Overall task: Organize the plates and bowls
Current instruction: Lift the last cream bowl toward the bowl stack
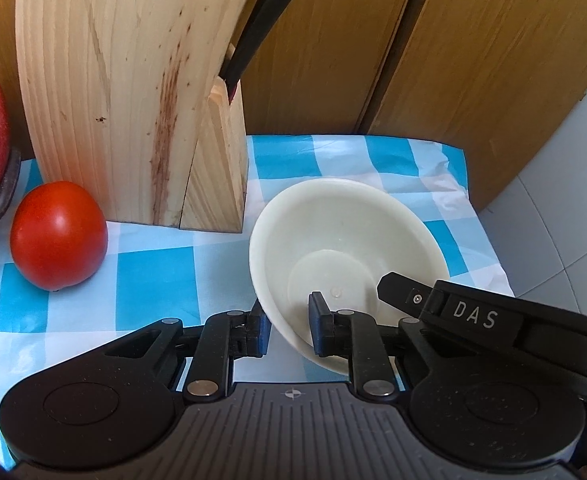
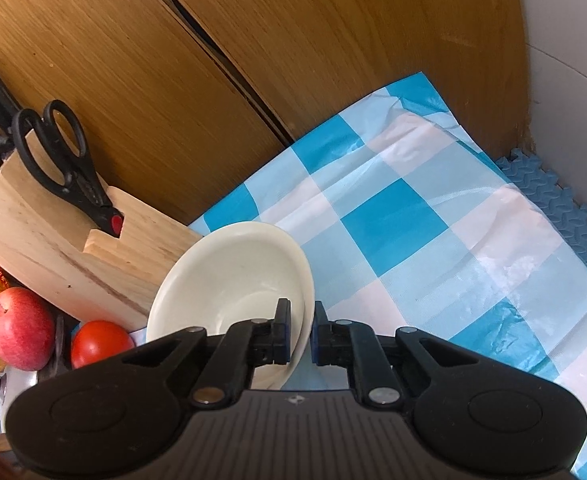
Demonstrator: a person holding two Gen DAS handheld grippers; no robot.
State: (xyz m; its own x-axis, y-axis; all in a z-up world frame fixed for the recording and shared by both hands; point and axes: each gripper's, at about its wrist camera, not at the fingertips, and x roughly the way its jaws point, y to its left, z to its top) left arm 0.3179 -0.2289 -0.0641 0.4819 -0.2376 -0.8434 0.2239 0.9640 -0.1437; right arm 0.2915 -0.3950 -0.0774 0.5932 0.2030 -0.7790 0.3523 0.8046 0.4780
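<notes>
Cream-white and glossy, the bowl (image 1: 345, 248) sits tilted on the blue-and-white checked cloth (image 1: 153, 276) that covers the worktop, near its back edge and just beside the foot of the wooden knife block (image 1: 133, 92). Both grippers grip its rim. The left gripper (image 1: 289, 326) has its jaws narrowed on the near wall, one finger outside and one inside the bowl. The right gripper (image 2: 302, 330) pinches the bowl's right-hand rim the same way, jaws drawn close on the thin wall; its body also shows at the bowl's right side in the left wrist view. A red tomato (image 1: 58, 235) lies on the cloth on the far side of the block's foot from the bowl. Black scissors (image 2: 67, 160) stand in the block.
</notes>
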